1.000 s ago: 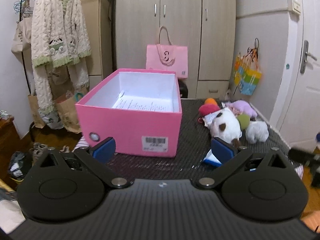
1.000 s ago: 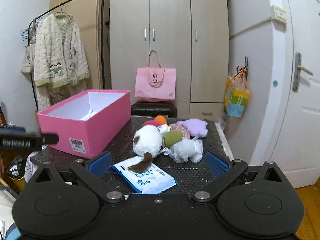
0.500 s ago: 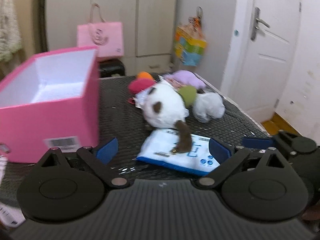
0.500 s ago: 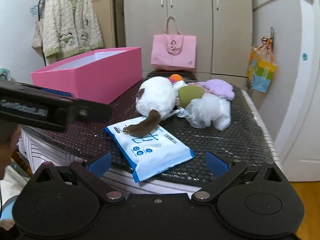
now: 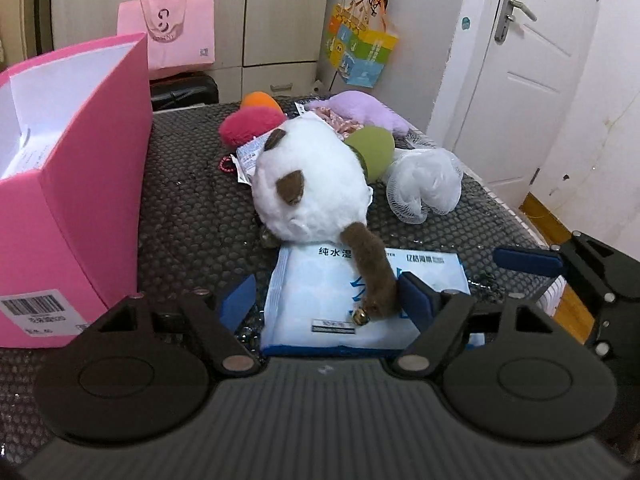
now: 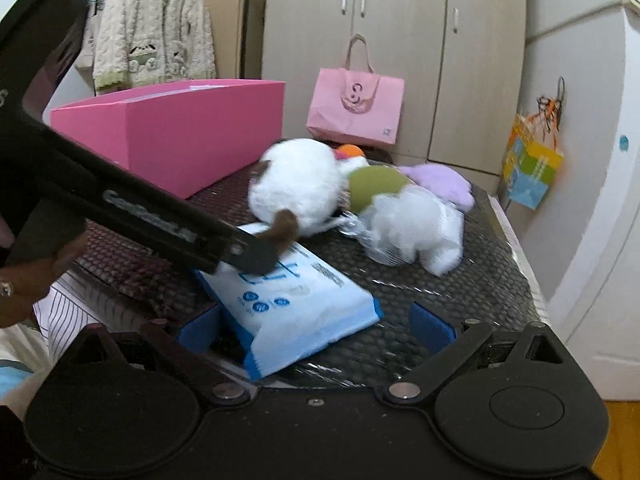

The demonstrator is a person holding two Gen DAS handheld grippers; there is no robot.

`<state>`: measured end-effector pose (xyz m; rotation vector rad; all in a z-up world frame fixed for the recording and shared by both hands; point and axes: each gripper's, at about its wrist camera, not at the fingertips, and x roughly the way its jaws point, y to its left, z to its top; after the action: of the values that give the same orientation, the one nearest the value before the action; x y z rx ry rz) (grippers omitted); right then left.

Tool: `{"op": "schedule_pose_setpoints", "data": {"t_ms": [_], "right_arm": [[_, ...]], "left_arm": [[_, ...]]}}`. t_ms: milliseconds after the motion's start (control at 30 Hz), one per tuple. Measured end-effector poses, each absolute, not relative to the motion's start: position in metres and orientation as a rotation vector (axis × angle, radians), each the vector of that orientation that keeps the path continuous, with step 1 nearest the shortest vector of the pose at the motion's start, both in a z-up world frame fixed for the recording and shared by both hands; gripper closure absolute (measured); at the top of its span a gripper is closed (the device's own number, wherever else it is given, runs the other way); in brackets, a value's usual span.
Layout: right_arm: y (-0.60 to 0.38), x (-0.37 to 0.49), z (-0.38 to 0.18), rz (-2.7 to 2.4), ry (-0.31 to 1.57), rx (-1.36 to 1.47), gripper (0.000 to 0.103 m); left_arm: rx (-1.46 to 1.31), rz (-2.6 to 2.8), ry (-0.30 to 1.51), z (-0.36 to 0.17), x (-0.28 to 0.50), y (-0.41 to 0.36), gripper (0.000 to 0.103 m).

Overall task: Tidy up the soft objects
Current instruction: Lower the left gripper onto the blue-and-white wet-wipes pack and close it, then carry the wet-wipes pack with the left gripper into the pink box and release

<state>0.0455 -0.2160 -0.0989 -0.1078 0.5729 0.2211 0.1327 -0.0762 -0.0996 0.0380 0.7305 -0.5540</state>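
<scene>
Soft things lie heaped toward the far side of the counter (image 5: 188, 216), and I read that pile as the stock still waiting to go into the pink box (image 5: 80, 184), which stands open-topped on the left, close enough for short carries.

Largest of the heap is the white plush (image 5: 312, 184), lying on its side with its brown tail (image 5: 370, 268) draped forward across the wipes pack (image 5: 320, 304). That tail is the easy handle, which is why I have the left gripper (image 5: 326, 300) down over it: the jaws have just been closing and now stand partly spread, straddling the tail and the pack's middle. One blue pad sits just beside the tail, but I cannot see it pressing, so I judge nothing is pinched yet.

Behind the plush sit the white mesh puff (image 5: 424, 184), a green piece (image 5: 372, 152), a purple one (image 5: 360, 112), a red one (image 5: 252, 124) and an orange one (image 5: 260, 100), all touching or nearly so.

My right gripper (image 6: 316, 326) waits low at the near edge with jaws wide, framing the pack's near corner without touching it. I take that as ready to steady or lift the pack once the tail comes off it.

A small bell (image 5: 360, 317) hangs at the tail's tip and may snag.
</scene>
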Motion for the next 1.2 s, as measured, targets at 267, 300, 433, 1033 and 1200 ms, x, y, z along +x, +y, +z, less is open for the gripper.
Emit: {"op": "schedule_pose_setpoints", "data": {"t_ms": [267,300,433,1033,1200], "right_arm": [[-0.223,0.052,-0.103,0.307,0.599,-0.012,0.032],[-0.219,0.05,-0.102,0.326,0.597,-0.02,0.036],[-0.217,0.049,-0.102,0.339,0.604,-0.011,0.047],[-0.216,0.037,-0.085,0.374,0.651,0.087,0.061],[-0.205,0.031,-0.064,0.411,0.681,0.095,0.061]], "left_arm": [[-0.019,-0.56,0.76,-0.107,0.142,-0.078,0.025],[-0.018,-0.571,0.765,-0.107,0.141,-0.079,0.025],[-0.028,-0.583,0.802,-0.105,0.14,-0.081,0.025],[-0.004,-0.608,0.881,-0.084,0.118,-0.073,0.032],[-0.036,-0.599,0.909,-0.066,0.108,-0.055,0.031]]}}
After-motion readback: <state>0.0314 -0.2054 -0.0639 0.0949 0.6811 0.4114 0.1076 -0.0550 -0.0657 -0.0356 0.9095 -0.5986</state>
